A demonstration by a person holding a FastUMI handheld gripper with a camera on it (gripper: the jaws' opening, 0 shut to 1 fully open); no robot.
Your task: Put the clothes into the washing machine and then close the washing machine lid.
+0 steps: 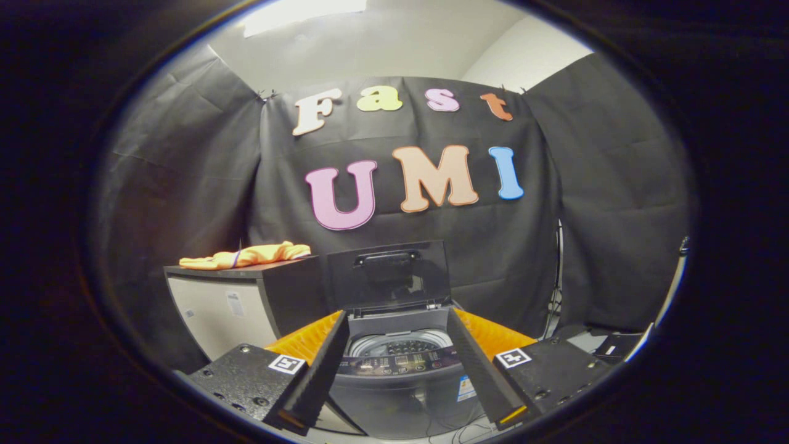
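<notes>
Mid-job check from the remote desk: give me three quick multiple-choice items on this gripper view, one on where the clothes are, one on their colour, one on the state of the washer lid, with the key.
1. Where is the garment?
A. Inside the drum
B. On top of the cabinet beside the washing machine
C. Between the fingers

2. What colour is the garment?
A. Orange
B. Blue
C. White

3. How does the lid stand?
A. Shut flat
B. Taken off, lying on the floor
C. Raised, open

Key:
1 B: the garment lies bunched on the cabinet's dark top, well beyond the fingers.
2 A: the cloth is bright orange.
3 C: the lid stands upright behind the drum opening, handle at its top edge.

The gripper is open, fingers spread with nothing gripped, the washing machine seen between them.
</notes>
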